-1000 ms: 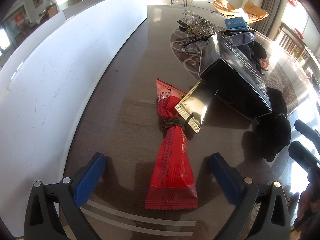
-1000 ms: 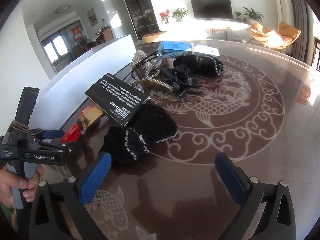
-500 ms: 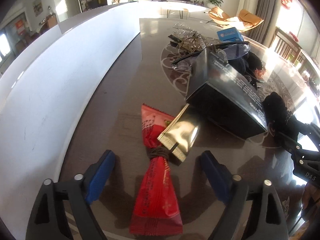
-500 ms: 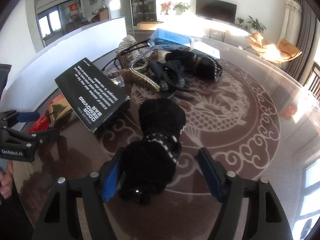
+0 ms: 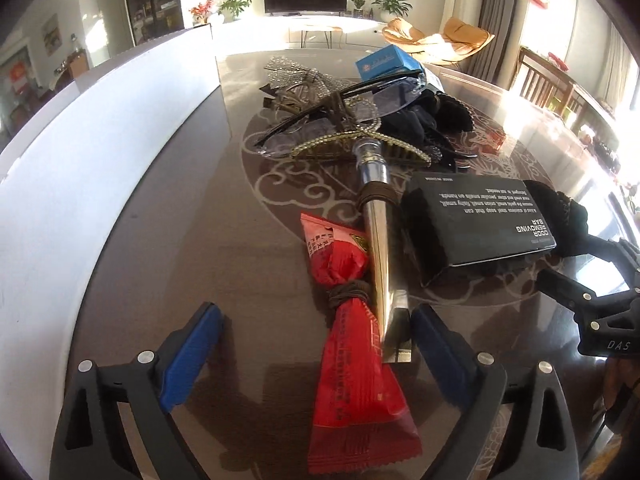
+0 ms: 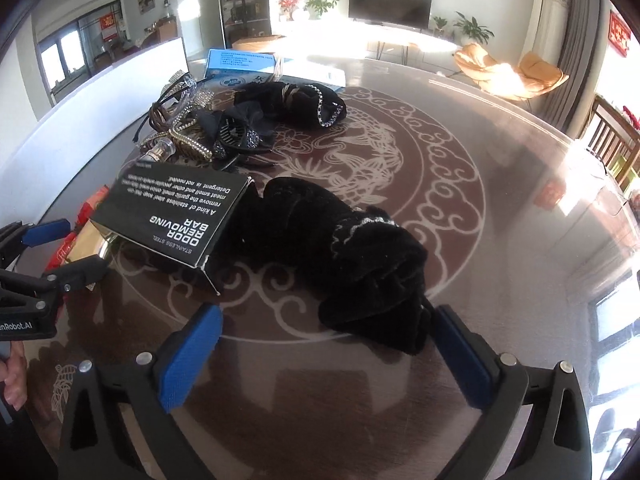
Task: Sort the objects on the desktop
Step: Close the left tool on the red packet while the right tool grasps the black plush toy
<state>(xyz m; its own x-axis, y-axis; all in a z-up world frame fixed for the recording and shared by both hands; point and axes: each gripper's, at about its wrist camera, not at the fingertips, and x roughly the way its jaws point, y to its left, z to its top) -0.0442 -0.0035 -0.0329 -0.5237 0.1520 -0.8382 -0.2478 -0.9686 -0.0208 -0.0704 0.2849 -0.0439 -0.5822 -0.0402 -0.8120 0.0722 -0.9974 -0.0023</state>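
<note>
A red snack packet [image 5: 352, 380] tied with a brown band lies on the dark table between the fingers of my left gripper [image 5: 316, 344]. The jaws are opening and the pads stand clear of the packet. A shiny gold-silver packet [image 5: 382, 264] lies along its right side. In the right wrist view a black velvet scrunchie [image 6: 360, 256] with a silver trim has its near end between the fingers of my right gripper [image 6: 326, 354]. Those jaws are opening too, and the pads do not press on it. A black "odor removing bar" box [image 6: 176, 224] lies between the two spots.
Further back is a pile of glasses [image 5: 340, 100], gold hair clips [image 5: 360, 144], black hair bows [image 6: 240, 132] and a blue box [image 6: 240, 66]. A white board [image 5: 100, 160] runs along the table's left side. Bare patterned tabletop [image 6: 500, 200] lies to the right.
Both grippers moved forward and turned. Their jaws narrowed midway, then widened again. The red packet now lies between the left fingers, and the scrunchie's end between the right ones.
</note>
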